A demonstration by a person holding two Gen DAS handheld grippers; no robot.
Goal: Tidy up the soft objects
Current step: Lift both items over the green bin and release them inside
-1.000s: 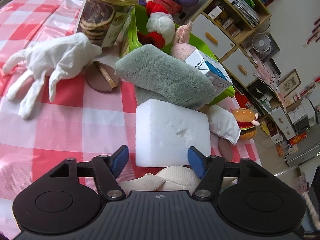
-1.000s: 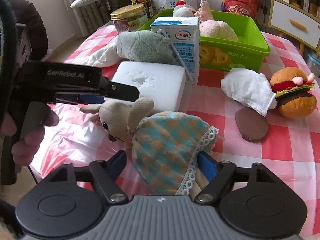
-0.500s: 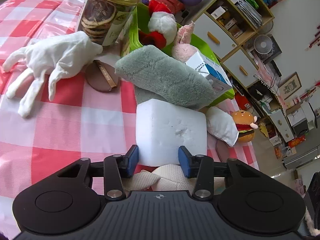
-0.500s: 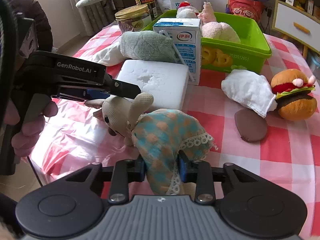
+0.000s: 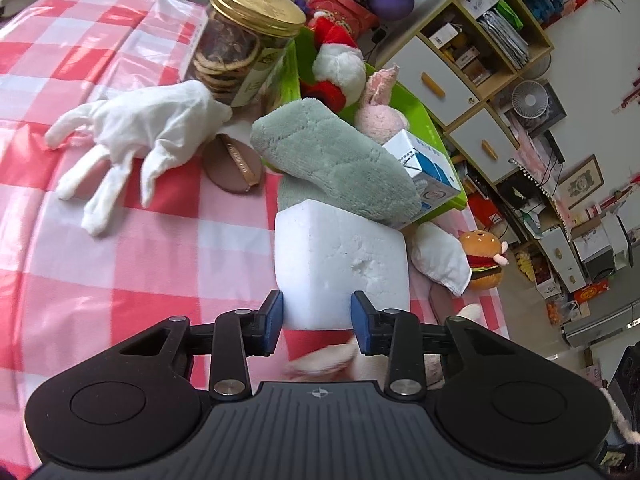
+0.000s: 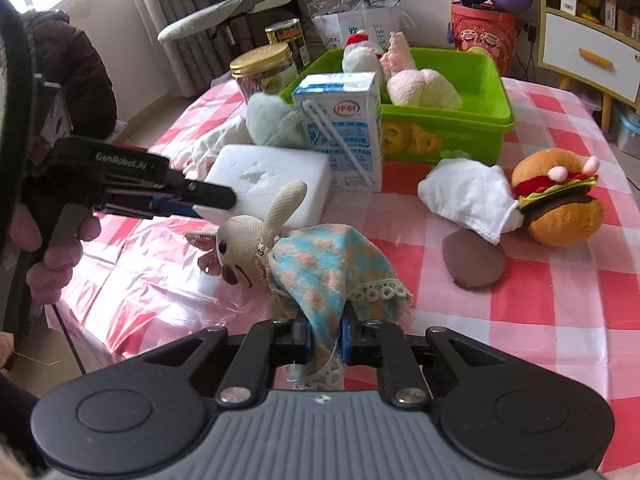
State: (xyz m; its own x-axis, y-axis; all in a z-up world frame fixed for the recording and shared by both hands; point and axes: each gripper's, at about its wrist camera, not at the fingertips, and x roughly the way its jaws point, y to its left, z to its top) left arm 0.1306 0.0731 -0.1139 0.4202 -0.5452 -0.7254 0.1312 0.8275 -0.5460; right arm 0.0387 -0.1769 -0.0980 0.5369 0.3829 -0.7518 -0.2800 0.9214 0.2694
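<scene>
A cream rabbit doll (image 6: 248, 240) in a blue-and-orange checked dress (image 6: 320, 272) lies near the table's front edge. My right gripper (image 6: 324, 340) is shut on the hem of that dress. In the left wrist view the doll is only a blur (image 5: 320, 360) under the fingers. My left gripper (image 5: 316, 312) hovers at the near end of a white foam block (image 5: 344, 264). Its jaws are narrow and closing, and nothing is pinched between them. In the right wrist view the left gripper (image 6: 208, 200) sits just above the doll's ears. A green bin (image 6: 460, 128) holding plush toys stands behind.
A milk carton (image 6: 344, 132) and a grey-green towel (image 5: 332, 168) stand between the block and the bin. A white glove (image 5: 144, 132), a cookie jar (image 5: 240, 56) and a brown pad (image 5: 232, 164) lie left. A burger plush (image 6: 560, 196) and white cloth (image 6: 468, 196) lie right.
My right jaws closed onto the doll's dress and drew it back. My left jaws narrowed, and the doll's head slid out from between them.
</scene>
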